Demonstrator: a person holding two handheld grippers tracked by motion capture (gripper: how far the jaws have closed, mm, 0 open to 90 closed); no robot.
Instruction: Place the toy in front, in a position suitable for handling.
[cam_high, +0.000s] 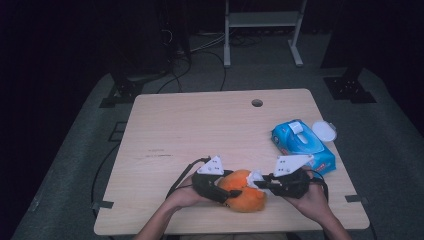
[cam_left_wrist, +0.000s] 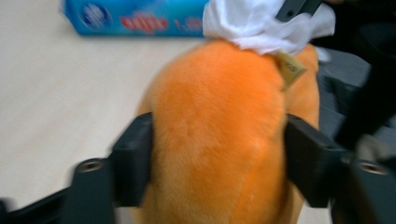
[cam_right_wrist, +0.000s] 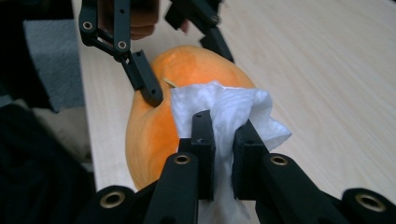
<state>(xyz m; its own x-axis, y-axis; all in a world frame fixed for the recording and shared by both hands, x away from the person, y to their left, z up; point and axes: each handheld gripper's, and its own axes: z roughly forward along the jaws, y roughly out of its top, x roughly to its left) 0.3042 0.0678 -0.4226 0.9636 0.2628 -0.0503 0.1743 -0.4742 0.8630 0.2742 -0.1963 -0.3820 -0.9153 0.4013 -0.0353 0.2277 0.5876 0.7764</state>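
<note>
2 grippers on a pale wood table (cam_high: 190, 125), dark room: left gripper (cam_left_wrist: 217, 140) clamps orange plush (cam_left_wrist: 219, 140), right gripper (cam_right_wrist: 223, 140) pinches white wipe (cam_right_wrist: 229, 109).

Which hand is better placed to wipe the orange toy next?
The right gripper: its jaws pinch the white wipe against the orange toy. The left gripper clamps the toy.

Desk (cam_high: 200, 125): pale wood, with a round hole (cam_high: 257, 103) near its far edge.
Wipes pack (cam_high: 301, 145): blue, lying flat on the desk's right side.
Lid (cam_high: 324, 131): white, round, just right of the pack's far end.
Frame (cam_high: 263, 30): white, on the floor beyond the desk.
</note>
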